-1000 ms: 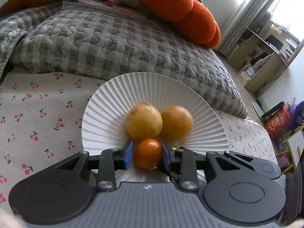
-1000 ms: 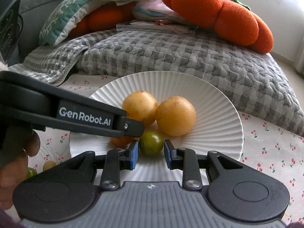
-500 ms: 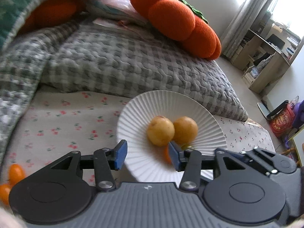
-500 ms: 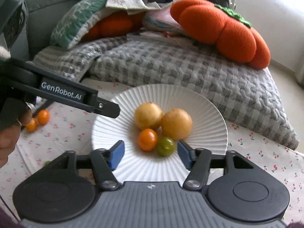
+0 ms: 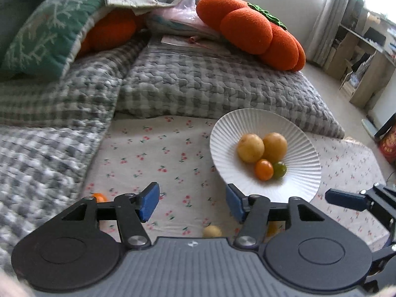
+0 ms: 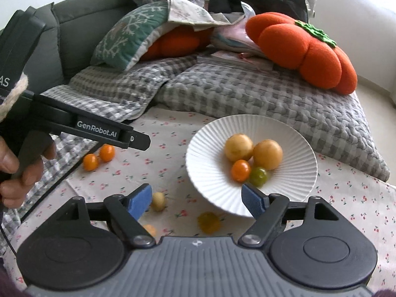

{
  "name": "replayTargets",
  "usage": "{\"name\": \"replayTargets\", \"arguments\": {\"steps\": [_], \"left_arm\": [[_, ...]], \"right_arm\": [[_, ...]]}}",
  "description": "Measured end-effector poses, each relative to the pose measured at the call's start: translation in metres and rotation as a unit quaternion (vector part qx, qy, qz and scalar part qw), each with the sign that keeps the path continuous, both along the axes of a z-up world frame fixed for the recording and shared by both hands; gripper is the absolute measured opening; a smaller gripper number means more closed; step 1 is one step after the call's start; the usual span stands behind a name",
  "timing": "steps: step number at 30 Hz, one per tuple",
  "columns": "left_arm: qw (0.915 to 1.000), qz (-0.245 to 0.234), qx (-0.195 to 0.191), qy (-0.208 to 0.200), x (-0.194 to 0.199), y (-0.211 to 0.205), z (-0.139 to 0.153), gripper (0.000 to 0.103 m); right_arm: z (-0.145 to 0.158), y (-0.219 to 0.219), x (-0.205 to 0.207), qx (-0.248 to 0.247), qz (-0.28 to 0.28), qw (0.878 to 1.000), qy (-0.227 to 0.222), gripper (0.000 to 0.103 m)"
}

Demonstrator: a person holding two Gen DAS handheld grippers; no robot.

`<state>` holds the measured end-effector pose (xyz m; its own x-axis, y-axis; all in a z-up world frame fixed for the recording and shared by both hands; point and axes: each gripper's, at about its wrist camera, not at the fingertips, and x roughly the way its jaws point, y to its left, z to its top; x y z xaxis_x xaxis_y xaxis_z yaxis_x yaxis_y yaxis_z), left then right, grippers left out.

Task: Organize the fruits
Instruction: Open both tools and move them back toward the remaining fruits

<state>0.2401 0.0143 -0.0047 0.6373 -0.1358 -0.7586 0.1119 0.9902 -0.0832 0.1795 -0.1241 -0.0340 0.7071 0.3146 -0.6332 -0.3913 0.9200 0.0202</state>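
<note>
A white ribbed plate holds two yellow fruits, a small orange tomato and a green tomato. My left gripper is open and empty, back left of the plate; its body also shows in the right wrist view. My right gripper is open and empty, in front of the plate. Loose on the cherry-print cloth: two orange tomatoes, a pale yellow one, a yellow-green one and a small orange one.
A grey checked quilt lies behind the plate, with orange pumpkin cushions and a green pillow on it. One more orange tomato lies by the quilt's edge at left. A shelf stands far right.
Both grippers let go of their tomatoes, the orange one and the green one, on the plate, opened wide and drew back; the left one swung left.
</note>
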Motion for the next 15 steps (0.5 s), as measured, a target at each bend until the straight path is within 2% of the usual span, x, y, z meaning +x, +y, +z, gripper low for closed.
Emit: {"name": "replayTargets", "arguments": {"steps": [7, 11, 15], "left_arm": [[0.9995, 0.011, 0.031, -0.005, -0.027, 0.014, 0.008, 0.056], [0.9991, 0.031, 0.023, -0.014, -0.034, 0.032, 0.015, 0.058], [0.9969, 0.075, 0.008, -0.020, -0.033, 0.060, 0.018, 0.059]], "right_arm": [[0.012, -0.003, -0.018, 0.023, -0.012, 1.000, 0.001, 0.080], [0.016, -0.007, -0.024, 0.038, -0.021, 0.999, -0.001, 0.081], [0.016, -0.007, -0.027, 0.042, -0.024, 0.999, -0.006, 0.083]]}}
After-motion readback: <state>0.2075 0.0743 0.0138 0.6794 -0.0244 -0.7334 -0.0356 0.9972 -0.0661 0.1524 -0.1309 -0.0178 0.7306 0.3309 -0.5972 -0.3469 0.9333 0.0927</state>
